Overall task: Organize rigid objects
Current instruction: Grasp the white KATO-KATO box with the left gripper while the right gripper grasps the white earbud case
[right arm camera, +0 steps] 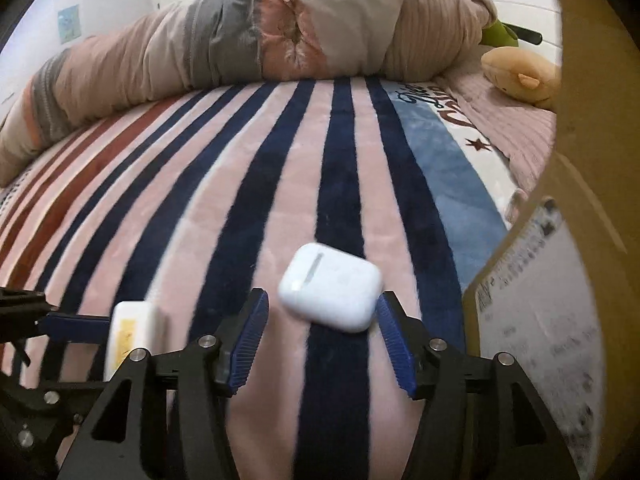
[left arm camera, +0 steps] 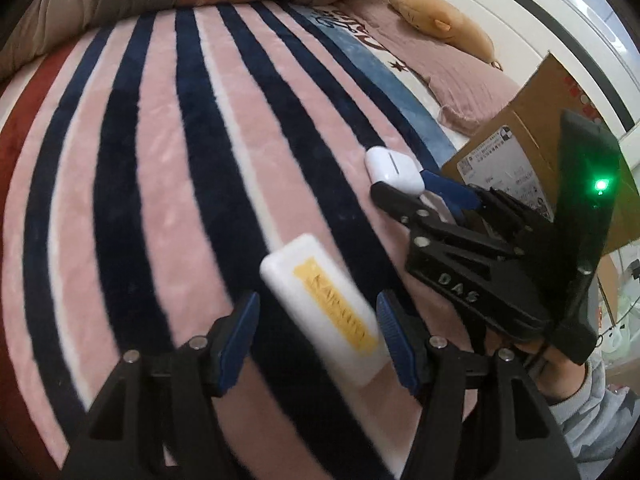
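Both grippers are spread open with nothing clamped. The left gripper (left arm camera: 318, 336) straddles a long white plastic box with a yellow label (left arm camera: 324, 312) lying flat on the pink and navy striped plush blanket (left arm camera: 160, 160); the right gripper (right arm camera: 320, 340) brackets a small white rounded earbud case (right arm camera: 330, 286) on the same blanket, near a brown cardboard box with a shipping label (right arm camera: 560, 320) on its right. Risks: the long box sits skewed between the pads, so a close may twist or squirt it out; the glossy earbud case could slip off a rounded corner; the soft blanket gives underneath. The box's long axis runs diagonally, from near the right pad away toward upper left. The case's hinge seam appears to angle up-right, though blur makes this uncertain.
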Motion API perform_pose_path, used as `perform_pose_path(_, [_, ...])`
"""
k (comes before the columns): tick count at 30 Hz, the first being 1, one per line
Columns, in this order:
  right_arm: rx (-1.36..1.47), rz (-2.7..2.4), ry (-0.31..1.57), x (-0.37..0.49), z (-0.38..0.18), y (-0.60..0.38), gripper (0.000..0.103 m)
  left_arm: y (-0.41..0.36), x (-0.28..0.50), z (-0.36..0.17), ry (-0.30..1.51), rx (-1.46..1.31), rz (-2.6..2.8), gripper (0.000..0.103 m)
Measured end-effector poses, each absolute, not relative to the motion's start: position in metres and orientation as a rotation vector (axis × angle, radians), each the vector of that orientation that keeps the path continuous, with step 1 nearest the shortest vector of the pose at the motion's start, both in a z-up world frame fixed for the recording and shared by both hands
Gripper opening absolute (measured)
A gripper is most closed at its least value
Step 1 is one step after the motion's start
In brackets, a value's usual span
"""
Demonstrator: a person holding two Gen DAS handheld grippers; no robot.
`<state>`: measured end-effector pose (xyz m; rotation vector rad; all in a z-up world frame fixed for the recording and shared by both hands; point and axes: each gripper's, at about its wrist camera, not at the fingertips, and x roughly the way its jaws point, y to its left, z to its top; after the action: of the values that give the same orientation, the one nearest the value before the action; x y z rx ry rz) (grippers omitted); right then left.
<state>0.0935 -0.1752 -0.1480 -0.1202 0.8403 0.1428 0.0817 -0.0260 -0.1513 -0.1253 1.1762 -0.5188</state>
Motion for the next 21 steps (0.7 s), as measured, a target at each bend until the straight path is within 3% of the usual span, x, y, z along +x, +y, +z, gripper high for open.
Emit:
perform_pose_path(10, [-0.138, 0.192, 0.845, 0.085, -0.148, -0.175, 0.051, -0.035, 0.087, -0.150, 1.123, -0.001, -0.481, 0.038])
perform_pose_path(21, [-0.167, 0.310, 0.882, 0.029, -0.149, -0.171, 0.052, -0.022, 0.072, -0.151, 1.147, 0.091, -0.407, 0.037])
